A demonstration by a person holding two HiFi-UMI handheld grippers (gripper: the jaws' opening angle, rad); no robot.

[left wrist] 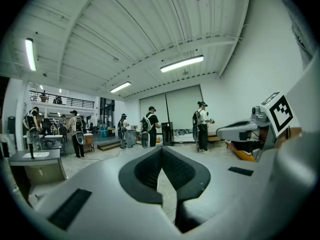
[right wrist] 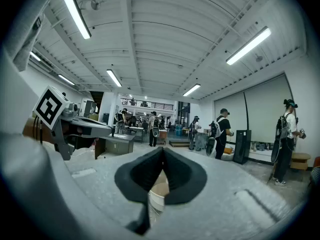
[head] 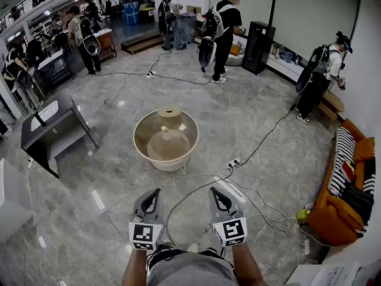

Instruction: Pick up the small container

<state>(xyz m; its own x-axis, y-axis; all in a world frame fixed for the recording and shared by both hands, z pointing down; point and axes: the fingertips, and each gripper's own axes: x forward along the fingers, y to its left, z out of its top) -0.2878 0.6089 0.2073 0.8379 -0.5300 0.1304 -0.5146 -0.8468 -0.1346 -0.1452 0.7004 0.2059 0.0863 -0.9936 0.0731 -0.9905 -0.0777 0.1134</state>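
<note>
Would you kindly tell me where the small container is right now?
In the head view, the small container stands inside the round basin on the floor, mid-frame, at its far side behind the larger jug.

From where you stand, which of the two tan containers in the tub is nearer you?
The wide domed jug in the middle of the tub; the small cylinder stands behind it at the far rim.

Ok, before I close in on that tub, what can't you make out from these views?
- Small tan cylindrical container: head view, too small to tell whether it sits on the round beige tub's rim or inside.
- Pale domed object in the tub: too small to identify.
- Right gripper view: shut right tongs hide all but a sliver of the tub.
- Left gripper view: no tub visible past the shut left tongs.
</note>
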